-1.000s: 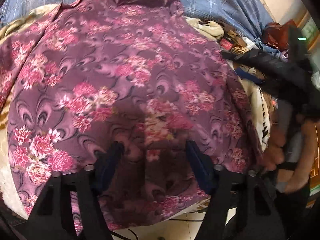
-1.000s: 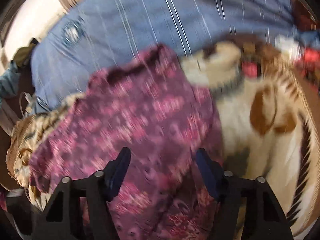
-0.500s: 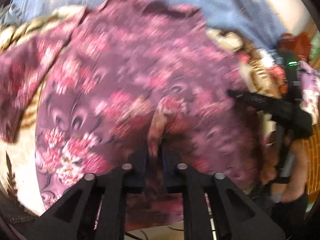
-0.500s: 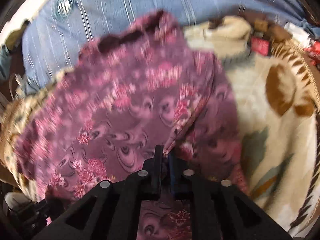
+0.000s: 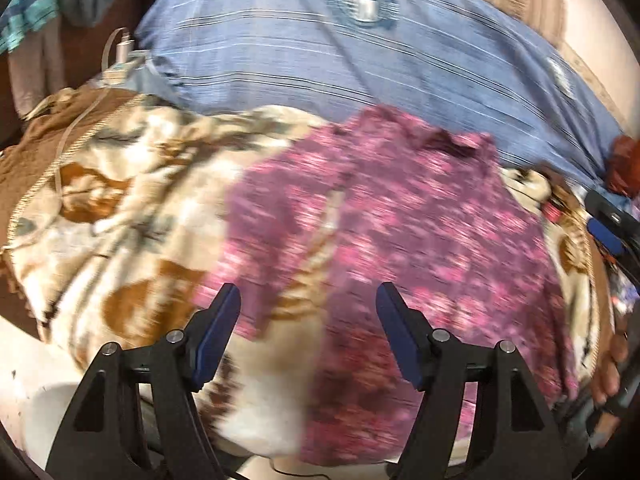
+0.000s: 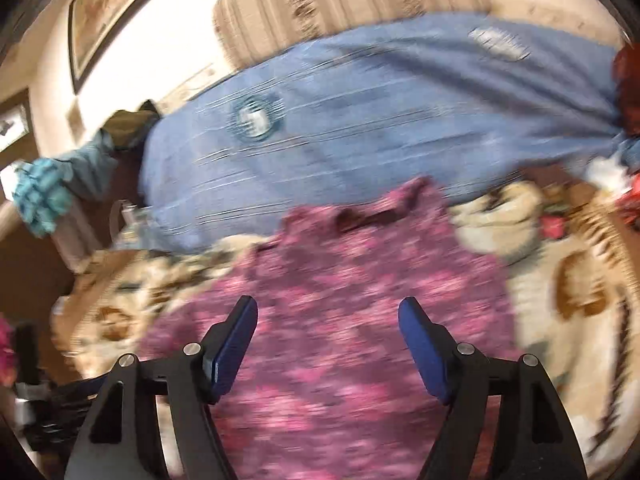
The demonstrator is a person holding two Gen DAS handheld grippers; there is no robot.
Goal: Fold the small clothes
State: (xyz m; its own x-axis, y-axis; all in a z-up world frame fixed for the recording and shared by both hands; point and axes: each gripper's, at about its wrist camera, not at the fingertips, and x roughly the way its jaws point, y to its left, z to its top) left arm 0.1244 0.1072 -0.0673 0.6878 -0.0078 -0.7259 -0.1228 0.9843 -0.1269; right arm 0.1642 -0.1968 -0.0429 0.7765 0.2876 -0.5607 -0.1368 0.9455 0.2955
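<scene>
A purple garment with pink flowers (image 5: 420,232) lies on a cream and brown blanket (image 5: 120,216); it also shows in the right wrist view (image 6: 340,300). Its collar end lies far from me, toward the blue pillow. My left gripper (image 5: 308,300) is open and empty, held above the garment's left edge and the blanket. My right gripper (image 6: 328,316) is open and empty, held above the middle of the garment. The right gripper also shows at the right edge of the left wrist view (image 5: 608,224). Both views are blurred by motion.
A blue striped pillow (image 5: 340,64) lies behind the garment, also seen in the right wrist view (image 6: 360,112). A white charger cable (image 5: 120,56) lies at the far left. Teal clothes (image 6: 44,188) hang at the left. Red items (image 6: 628,80) sit at the right.
Both grippers were shut on a pinch of the garment half a second ago; both have let go, opened and drawn back. The garment now lies narrower, with blanket showing at its left.
</scene>
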